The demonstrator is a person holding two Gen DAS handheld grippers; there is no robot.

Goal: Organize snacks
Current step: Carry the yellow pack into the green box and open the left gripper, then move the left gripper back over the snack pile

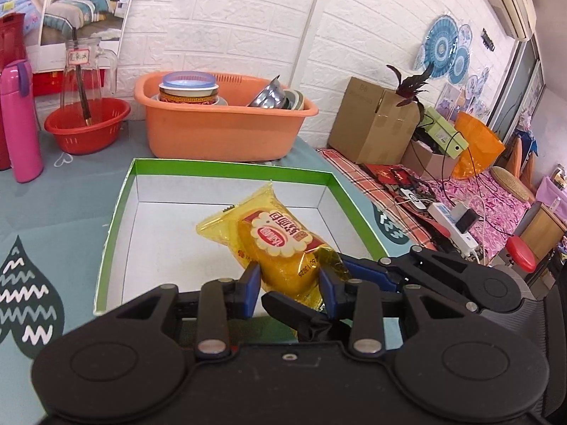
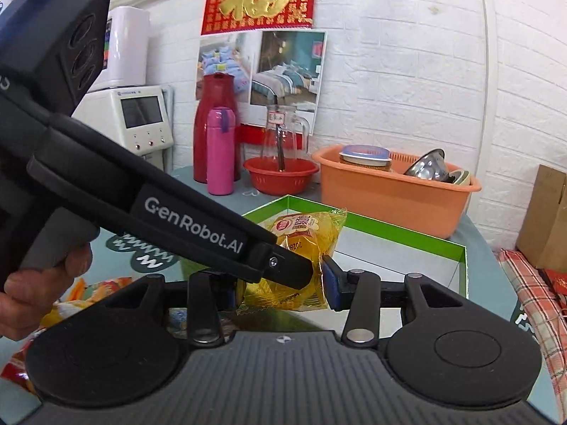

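Observation:
A yellow wrapped bread snack (image 1: pixel 276 244) hangs over the near part of a green-rimmed cardboard box (image 1: pixel 117 212). My left gripper (image 1: pixel 288 283) is shut on its near end, one blue pad on each side. My right gripper (image 2: pixel 283 290) is also shut on the same snack (image 2: pixel 308 233), and its black body shows at the right in the left wrist view (image 1: pixel 443 279). In the right wrist view the left gripper's arm (image 2: pixel 159 209) crosses in front and hides the right gripper's left finger. The box (image 2: pixel 407 241) holds nothing else that I can see.
An orange basin (image 1: pixel 226 131) with bowls stands behind the box, beside a red basket (image 1: pixel 86 127) with a glass jug, a pink flask (image 1: pixel 19 120) and a red thermos (image 2: pixel 214 124). More snack packets (image 2: pixel 78 297) lie at the left. Cardboard boxes (image 1: pixel 372 120) and cables sit at the right.

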